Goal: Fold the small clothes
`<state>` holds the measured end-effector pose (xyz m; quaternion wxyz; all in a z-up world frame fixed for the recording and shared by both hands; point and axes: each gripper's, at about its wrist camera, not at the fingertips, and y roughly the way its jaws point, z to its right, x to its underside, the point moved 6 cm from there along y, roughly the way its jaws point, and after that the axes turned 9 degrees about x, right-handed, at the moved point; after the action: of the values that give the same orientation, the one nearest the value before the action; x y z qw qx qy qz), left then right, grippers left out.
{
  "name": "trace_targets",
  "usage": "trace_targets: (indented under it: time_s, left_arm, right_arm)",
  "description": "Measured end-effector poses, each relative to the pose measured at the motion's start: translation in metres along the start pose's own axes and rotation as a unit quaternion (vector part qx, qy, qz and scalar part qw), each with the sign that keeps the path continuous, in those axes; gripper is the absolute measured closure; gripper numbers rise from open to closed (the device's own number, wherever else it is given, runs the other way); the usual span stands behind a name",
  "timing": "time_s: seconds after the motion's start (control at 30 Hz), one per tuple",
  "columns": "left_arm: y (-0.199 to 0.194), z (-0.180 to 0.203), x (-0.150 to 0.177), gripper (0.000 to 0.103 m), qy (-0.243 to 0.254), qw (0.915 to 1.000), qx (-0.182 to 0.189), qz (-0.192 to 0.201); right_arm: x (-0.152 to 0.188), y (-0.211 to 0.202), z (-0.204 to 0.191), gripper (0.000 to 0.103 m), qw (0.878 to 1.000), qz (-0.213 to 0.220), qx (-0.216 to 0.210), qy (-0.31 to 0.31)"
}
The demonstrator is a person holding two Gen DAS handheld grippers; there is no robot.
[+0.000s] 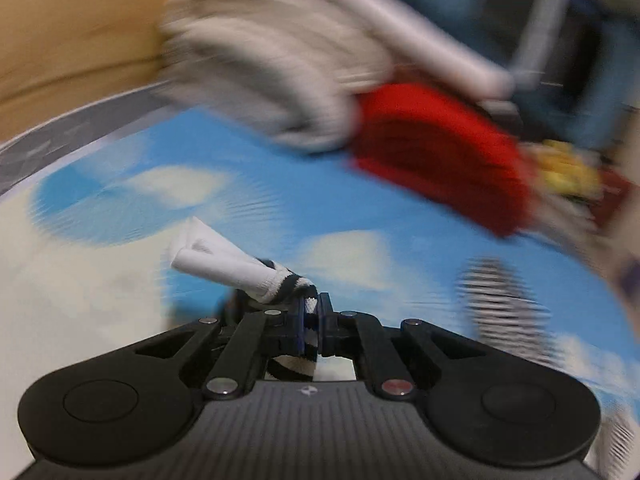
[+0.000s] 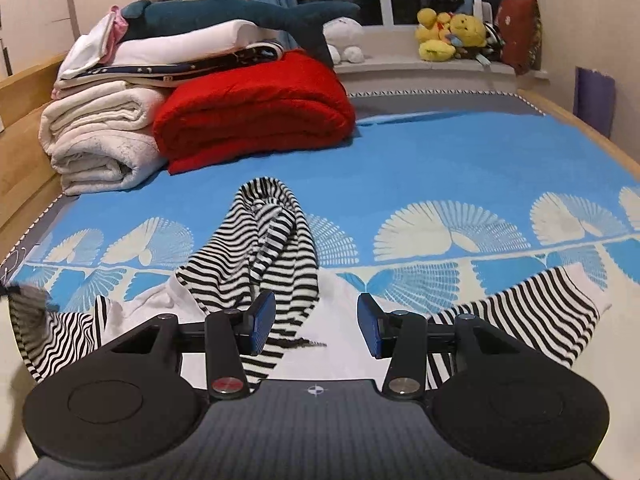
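Note:
A black-and-white striped garment (image 2: 276, 240) with white parts lies crumpled on the blue patterned blanket (image 2: 440, 160); one striped sleeve (image 2: 520, 312) trails off to the right. My right gripper (image 2: 316, 320) hovers just over it, open, its blue pads apart with only fabric lying below them. In the blurred left wrist view, my left gripper (image 1: 313, 312) is shut on a striped cuff, and a white fold of the cloth (image 1: 216, 258) sticks out past the fingertips above the blanket. More striped fabric (image 1: 500, 304) lies to the right.
A folded red blanket (image 2: 256, 108) and rolled white towels (image 2: 100, 136) sit at the far left of the bed, topped by folded linen and a blue shark plush (image 2: 240, 12). Plush toys (image 2: 452, 36) line the window sill. A wooden bed frame (image 2: 24, 92) borders the left.

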<state>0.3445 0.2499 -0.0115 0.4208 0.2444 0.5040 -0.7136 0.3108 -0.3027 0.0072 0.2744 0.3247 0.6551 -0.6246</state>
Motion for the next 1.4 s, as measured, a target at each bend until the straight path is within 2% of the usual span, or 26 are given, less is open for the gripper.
trace_targets:
  time_s: [0.1,0.17,0.2,0.23,0.27,0.3,0.37,0.47,0.53,0.57,0.6,0.67,0.73,0.77,0.8,0.83,0.87,0.97,1.03,1.1,1.17,1.2,1.27,1.33,1.37,1.4]
  left_arm:
    - [-0.022,0.103,0.016,0.097,0.059,0.992,0.111,-0.001]
    - [-0.033,0.164,0.04,0.094,0.086,0.9778,0.189,-0.026]
    - [-0.035,0.189,0.056,0.078,0.098,0.9698,0.218,-0.049]
    - [-0.034,0.213,0.075,0.063,0.113,0.9581,0.249,-0.087]
    - [-0.034,0.229,0.091,0.044,0.131,0.9479,0.265,-0.119]
    - [-0.035,0.238,0.102,0.044,0.153,0.9445,0.261,-0.127]
    - [-0.042,0.243,0.109,0.045,0.193,0.9477,0.225,-0.12]
    - [-0.051,0.219,0.093,0.048,0.165,0.9626,0.176,-0.123]
    - [-0.052,0.201,0.071,0.048,0.161,0.9707,0.131,-0.122]
    - [-0.052,0.192,0.065,0.048,0.161,0.9728,0.115,-0.121]
    - [-0.052,0.181,0.061,0.048,0.16,0.975,0.099,-0.118]
    - [-0.048,0.154,0.058,0.048,0.143,0.981,0.072,-0.109]
    - [-0.04,0.116,0.059,0.048,0.105,0.9881,0.049,-0.101]
    - [-0.033,0.099,0.068,0.052,0.091,0.9884,0.03,-0.118]
    - [-0.022,0.083,0.075,0.072,0.083,0.9814,-0.034,-0.17]
    - [-0.022,0.071,0.073,0.074,0.075,0.9795,-0.07,-0.173]
    - [-0.022,0.064,0.07,0.074,0.064,0.9802,-0.085,-0.167]
    - [-0.022,0.051,0.057,0.072,0.023,0.9842,-0.077,-0.157]
    - [-0.021,0.047,0.052,0.072,0.025,0.9844,-0.077,-0.156]
    - [-0.02,0.046,0.05,0.07,0.03,0.9845,-0.077,-0.155]
    - [-0.016,0.049,0.049,0.07,0.031,0.9844,-0.072,-0.157]
    - [-0.011,0.052,0.051,0.07,0.034,0.9836,-0.072,-0.161]
    - [-0.008,0.057,0.053,0.07,0.042,0.9825,-0.074,-0.166]
    - [-0.004,0.058,0.054,0.07,0.047,0.9817,-0.074,-0.169]
    - [-0.003,0.059,0.054,0.07,0.049,0.9816,-0.074,-0.169]
    - [-0.002,0.059,0.054,0.07,0.05,0.9816,-0.073,-0.169]
  right_arm:
    - [0.004,-0.002,0.003,0.056,1.0,-0.007,-0.002,0.006]
    - [0.007,-0.005,0.005,0.056,1.0,-0.01,0.0,0.007]
    - [0.008,-0.007,0.007,0.056,1.0,-0.011,-0.001,0.009]
    - [0.009,-0.008,0.009,0.056,1.0,-0.012,-0.001,0.011]
    - [0.01,-0.01,0.011,0.056,1.0,-0.014,-0.001,0.014]
    - [0.011,-0.011,0.014,0.056,1.0,-0.016,-0.001,0.017]
    - [0.013,-0.013,0.019,0.056,0.999,-0.02,-0.001,0.025]
    - [0.014,-0.017,0.025,0.056,0.999,-0.021,-0.007,0.034]
    - [0.012,-0.019,0.028,0.07,0.999,-0.018,-0.018,0.038]
    - [0.012,-0.019,0.028,0.083,0.999,-0.018,-0.025,0.038]
    - [0.012,-0.019,0.028,0.088,0.999,-0.019,-0.029,0.036]
    - [0.013,-0.013,0.026,0.088,0.999,-0.028,-0.034,0.031]
    - [0.014,-0.001,0.021,0.088,0.998,-0.046,-0.04,0.027]
    - [0.017,0.008,0.017,0.086,0.997,-0.062,-0.045,0.024]
    - [0.021,0.018,0.012,0.086,0.995,-0.084,-0.052,0.02]
    - [0.028,0.03,0.006,0.086,0.992,-0.109,-0.057,0.015]
    - [0.033,0.04,0.002,0.086,0.99,-0.128,-0.055,0.014]
    - [0.05,0.073,-0.012,0.079,0.983,-0.176,-0.051,0.004]
    - [0.062,0.094,-0.025,0.075,0.979,-0.197,-0.043,-0.023]
    - [0.074,0.113,-0.029,0.073,0.976,-0.214,-0.014,-0.046]
    - [0.092,0.132,-0.031,0.07,0.968,-0.248,0.002,-0.046]
    - [0.1,0.138,-0.033,0.066,0.964,-0.26,0.004,-0.046]
    - [0.106,0.141,-0.038,0.06,0.965,-0.256,0.014,-0.063]
    - [0.105,0.138,-0.048,0.064,0.966,-0.246,0.01,-0.076]
    - [0.104,0.136,-0.053,0.073,0.968,-0.24,-0.004,-0.076]
    - [0.103,0.134,-0.057,0.094,0.968,-0.236,-0.017,-0.079]
